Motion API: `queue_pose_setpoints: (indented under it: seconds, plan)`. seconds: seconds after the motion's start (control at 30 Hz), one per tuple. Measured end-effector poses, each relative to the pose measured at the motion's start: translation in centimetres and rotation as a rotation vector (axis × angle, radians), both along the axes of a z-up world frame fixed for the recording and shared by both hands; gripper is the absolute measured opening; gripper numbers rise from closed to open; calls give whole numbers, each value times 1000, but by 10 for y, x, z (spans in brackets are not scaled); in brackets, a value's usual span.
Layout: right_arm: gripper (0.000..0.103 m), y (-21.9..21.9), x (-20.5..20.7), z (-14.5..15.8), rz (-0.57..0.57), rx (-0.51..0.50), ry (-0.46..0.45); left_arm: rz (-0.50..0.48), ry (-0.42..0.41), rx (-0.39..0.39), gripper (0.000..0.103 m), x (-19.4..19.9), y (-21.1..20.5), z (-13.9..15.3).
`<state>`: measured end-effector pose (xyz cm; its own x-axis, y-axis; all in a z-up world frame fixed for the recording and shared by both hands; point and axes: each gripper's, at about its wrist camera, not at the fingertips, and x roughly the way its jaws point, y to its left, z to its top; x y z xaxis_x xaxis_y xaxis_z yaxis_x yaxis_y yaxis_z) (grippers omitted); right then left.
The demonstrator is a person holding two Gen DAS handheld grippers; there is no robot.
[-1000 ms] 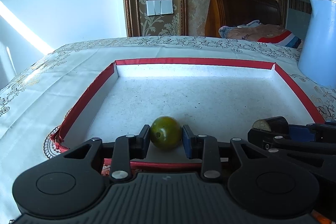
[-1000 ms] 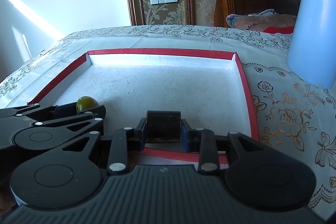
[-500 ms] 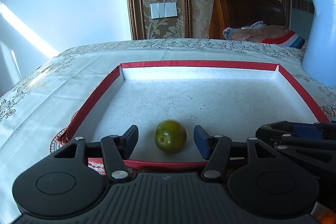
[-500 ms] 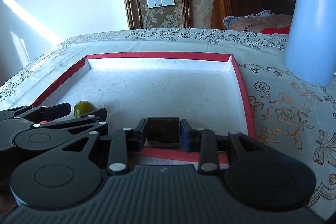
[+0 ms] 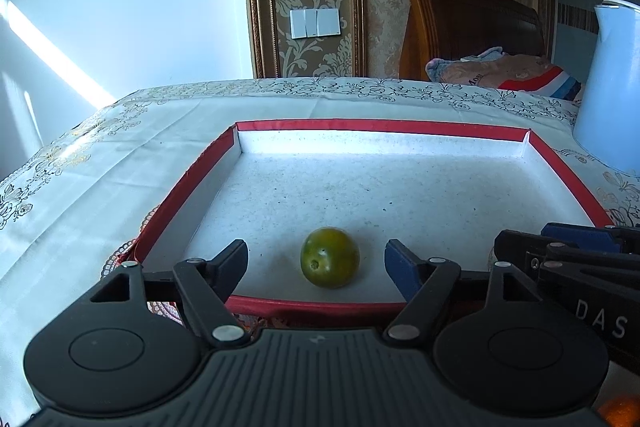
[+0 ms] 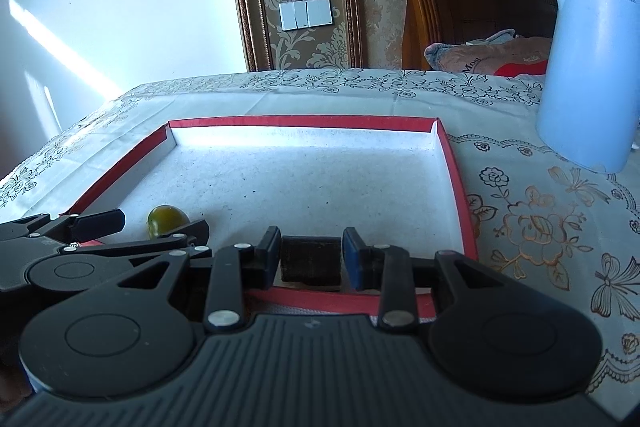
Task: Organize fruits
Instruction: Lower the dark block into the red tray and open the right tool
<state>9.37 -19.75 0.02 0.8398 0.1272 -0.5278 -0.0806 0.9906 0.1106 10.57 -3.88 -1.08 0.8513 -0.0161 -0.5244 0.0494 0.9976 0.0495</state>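
Left gripper [image 5: 316,263] stands with jaws released, spread wide on either side of a green tomato [image 5: 330,257] without touching it. The tomato rests on the white floor of the red-rimmed tray [image 5: 380,126], close to the near rim and left of centre. Right gripper [image 6: 310,257] has jaws clenched on a dark cylindrical fruit piece [image 6: 311,259], held just above the tray's near rim, to the right of the tomato; whether the piece touches the tray floor cannot be told. The two grippers sit side by side, near each other. The tray lies on a desk covered with a floral tablecloth [image 6: 532,211]. A white electric kettle [image 6: 588,67] stands on the cloth, far right of the tray.
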Motion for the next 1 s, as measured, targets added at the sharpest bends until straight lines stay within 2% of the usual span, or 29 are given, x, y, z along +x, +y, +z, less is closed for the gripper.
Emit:
queue_pose_setpoints:
  seconds: [0.5, 0.57, 0.63, 0.87, 1.0]
  plan:
    - [32, -4, -9, 6, -10, 9, -51, -8, -55, -12, 76, -26, 8, 6]
    - [32, -5, -9, 6, -13, 4, -55, -4, -69, -5, 79, -31, 9, 6]
    - [39, -5, -9, 7, -20, 1, -62, -3, -79, -6, 83, -37, 11, 7]
    - [41, -7, -14, 11, -34, 6, -98, 17, -47, -91, 87, -43, 29, 8]
    - [41, -11, -16, 12, -40, 15, -118, 19, -47, -98, 87, -48, 32, 7]
